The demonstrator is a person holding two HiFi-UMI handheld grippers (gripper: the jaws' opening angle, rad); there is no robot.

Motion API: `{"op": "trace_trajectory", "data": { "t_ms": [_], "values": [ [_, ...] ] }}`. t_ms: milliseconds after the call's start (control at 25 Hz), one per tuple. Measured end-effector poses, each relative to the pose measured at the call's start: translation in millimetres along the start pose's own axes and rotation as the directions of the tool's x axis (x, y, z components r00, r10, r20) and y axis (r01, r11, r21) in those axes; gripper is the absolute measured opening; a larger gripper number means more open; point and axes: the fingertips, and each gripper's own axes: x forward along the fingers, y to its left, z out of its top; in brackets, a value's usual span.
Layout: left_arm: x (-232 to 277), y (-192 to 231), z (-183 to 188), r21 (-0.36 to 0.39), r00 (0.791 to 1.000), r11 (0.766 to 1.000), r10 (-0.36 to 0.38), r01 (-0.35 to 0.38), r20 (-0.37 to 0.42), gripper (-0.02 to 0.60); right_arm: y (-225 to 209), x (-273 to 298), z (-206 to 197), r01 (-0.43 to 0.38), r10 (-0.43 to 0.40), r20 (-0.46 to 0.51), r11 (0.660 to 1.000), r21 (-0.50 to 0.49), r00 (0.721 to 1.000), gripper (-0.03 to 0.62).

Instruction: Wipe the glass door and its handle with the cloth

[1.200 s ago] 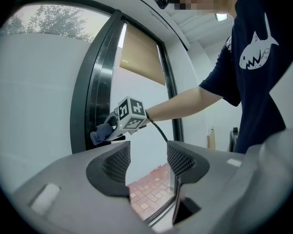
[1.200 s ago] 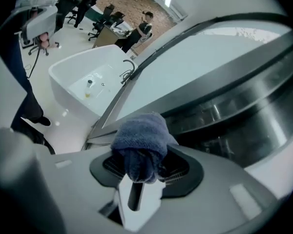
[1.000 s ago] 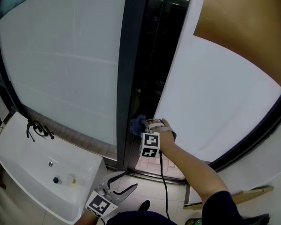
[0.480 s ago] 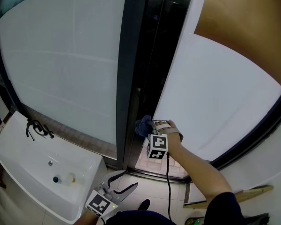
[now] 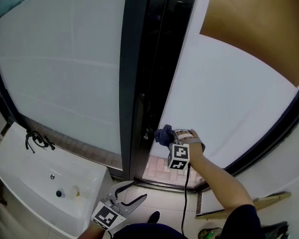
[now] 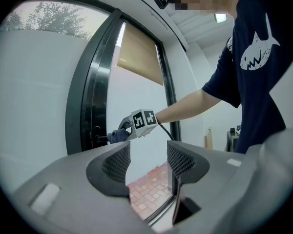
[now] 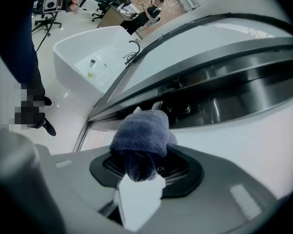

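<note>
In the head view, a blue cloth (image 5: 163, 133) is bunched in my right gripper (image 5: 166, 136), which is shut on it. It hangs just right of the dark door handle (image 5: 148, 133) on the black frame (image 5: 139, 83). To the right lies the pale glass door pane (image 5: 224, 103). The right gripper view shows the cloth (image 7: 141, 130) filling the jaws of the right gripper (image 7: 144, 162), close to the handle hardware (image 7: 158, 106). My left gripper (image 5: 131, 195) hangs low near the floor, open and holding nothing. From the left gripper (image 6: 147, 157) I see the cloth (image 6: 116, 136) beside the handle (image 6: 98, 139).
A white sink (image 5: 20, 163) with a black tap (image 5: 37, 139) stands at the lower left, under a large frosted window (image 5: 60, 68). A brown blind (image 5: 259, 29) covers the door's top. Wooden strips (image 5: 264, 203) lie on the floor at the right.
My right gripper has carried the cloth to the right and slightly down, off the handle towards the glass pane's edge. The left gripper has stayed where it was.
</note>
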Motion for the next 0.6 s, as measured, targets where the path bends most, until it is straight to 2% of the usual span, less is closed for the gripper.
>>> {"op": "trace_trajectory", "data": {
  "t_ms": [360,520,600],
  "values": [
    [-8.7,2.5,1.4,-0.002,1.000,1.000,0.011,-0.011,0.001,0.232,3.6,-2.2,-21.3,-0.010,0.012,-0.035,0.997,0.072,0.999,0.178],
    [-12.1,5.5,-6.4,0.000,1.000,1.000,0.020,-0.020,-0.015,0.232,4.7,-13.0,-10.0,-0.020,0.013,0.041,0.988,0.156,0.999,0.178],
    [-14.0,7.2,-8.6,0.002,0.999,1.000,0.024,-0.024,-0.021,0.232,15.1,-22.2,7.3,-0.059,0.039,0.109,0.981,0.187,0.993,0.178]
  ]
}}
